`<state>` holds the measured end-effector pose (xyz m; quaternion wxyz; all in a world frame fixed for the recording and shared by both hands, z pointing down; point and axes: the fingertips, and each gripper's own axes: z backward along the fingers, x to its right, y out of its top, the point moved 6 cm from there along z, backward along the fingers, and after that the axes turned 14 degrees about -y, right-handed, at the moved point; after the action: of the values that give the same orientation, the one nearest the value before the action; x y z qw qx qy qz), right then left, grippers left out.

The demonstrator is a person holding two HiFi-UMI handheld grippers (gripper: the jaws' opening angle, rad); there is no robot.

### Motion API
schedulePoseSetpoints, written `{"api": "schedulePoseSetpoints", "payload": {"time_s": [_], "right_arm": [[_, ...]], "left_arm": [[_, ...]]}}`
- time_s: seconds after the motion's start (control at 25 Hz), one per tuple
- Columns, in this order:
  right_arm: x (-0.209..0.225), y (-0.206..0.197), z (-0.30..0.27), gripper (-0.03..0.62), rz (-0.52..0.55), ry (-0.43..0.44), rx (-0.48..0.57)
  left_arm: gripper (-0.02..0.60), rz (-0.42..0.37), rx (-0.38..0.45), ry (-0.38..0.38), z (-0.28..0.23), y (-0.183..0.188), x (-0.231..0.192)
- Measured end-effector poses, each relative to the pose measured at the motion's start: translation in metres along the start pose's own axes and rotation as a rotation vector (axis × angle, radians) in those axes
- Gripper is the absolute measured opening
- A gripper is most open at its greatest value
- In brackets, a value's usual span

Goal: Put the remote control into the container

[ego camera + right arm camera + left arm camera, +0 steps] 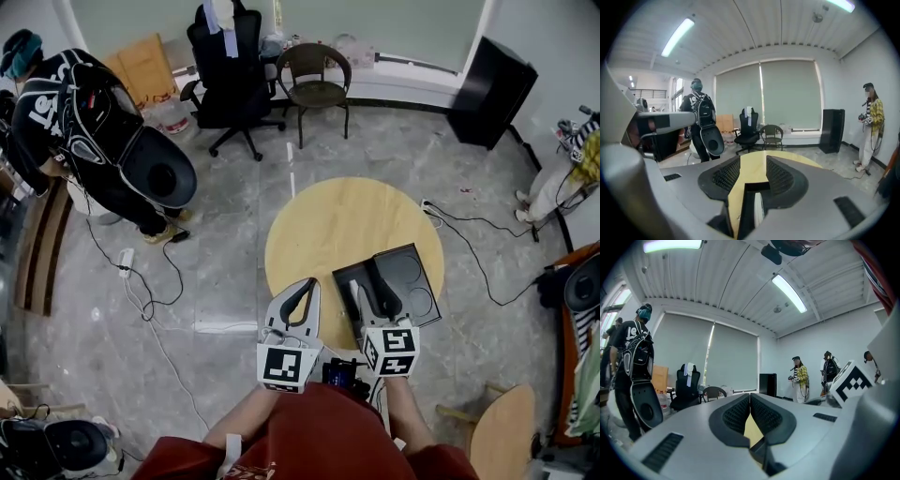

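Grey stone flooring surrounds a round wooden table point(328, 220) in the head view, with a black office chair point(230, 70) and a dark round-backed chair point(317, 77) beyond its far side and a person in black with a backpack point(84, 122) off to the far left of it. On the near right part of the table sits a black container point(419, 274). The right gripper point(370, 281) reaches over that container, while the left gripper point(307, 286) hovers just left of it over the table's near edge. From the left gripper view, its ribbed pads point(737, 414) meet at the tips, pressed together with nothing held, and only a thin wedge of the yellow tabletop shows behind them; a person in a yellow jacket point(800, 380) stands well beyond the table. From the right gripper view, the jaws are spread apart with tabletop showing between them, gripping nothing. Low between them the white remote control point(758, 209) lies inside the container, on the table's near side, apart from both pads.
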<state>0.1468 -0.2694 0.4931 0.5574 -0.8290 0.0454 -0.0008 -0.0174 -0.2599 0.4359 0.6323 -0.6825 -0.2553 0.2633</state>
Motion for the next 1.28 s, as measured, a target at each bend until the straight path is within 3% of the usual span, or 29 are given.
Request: {"api": "schedulePoseSetpoints", "payload": {"time_s": [0.12, 0.32, 0.48, 0.84, 1.12, 1.28], "right_arm": [[-0.002, 0.02, 0.017, 0.167, -0.002, -0.016, 0.119], [-0.002, 0.036, 0.039, 0.167, -0.025, -0.055, 0.303], [0.002, 0.04, 0.048, 0.167, -0.028, -0.085, 0.397], [0.006, 0.045, 0.051, 0.166, -0.025, -0.092, 0.431], [0.005, 0.046, 0.055, 0.162, -0.052, -0.046, 0.424], [0.003, 0.053, 0.061, 0.096, -0.045, -0.024, 0.443]], "left_arm": [[0.018, 0.002, 0.03, 0.001, -0.002, 0.001, 0.002], [0.018, -0.003, 0.007, -0.002, -0.001, 0.001, 0.004], [0.018, -0.005, 0.006, -0.001, -0.001, 0.002, 0.004], [0.018, -0.008, 0.004, -0.005, -0.002, 0.004, 0.007], [0.018, -0.007, -0.001, -0.002, -0.003, -0.001, 0.01], [0.018, -0.009, -0.009, 0.003, -0.001, -0.003, 0.011]]}}
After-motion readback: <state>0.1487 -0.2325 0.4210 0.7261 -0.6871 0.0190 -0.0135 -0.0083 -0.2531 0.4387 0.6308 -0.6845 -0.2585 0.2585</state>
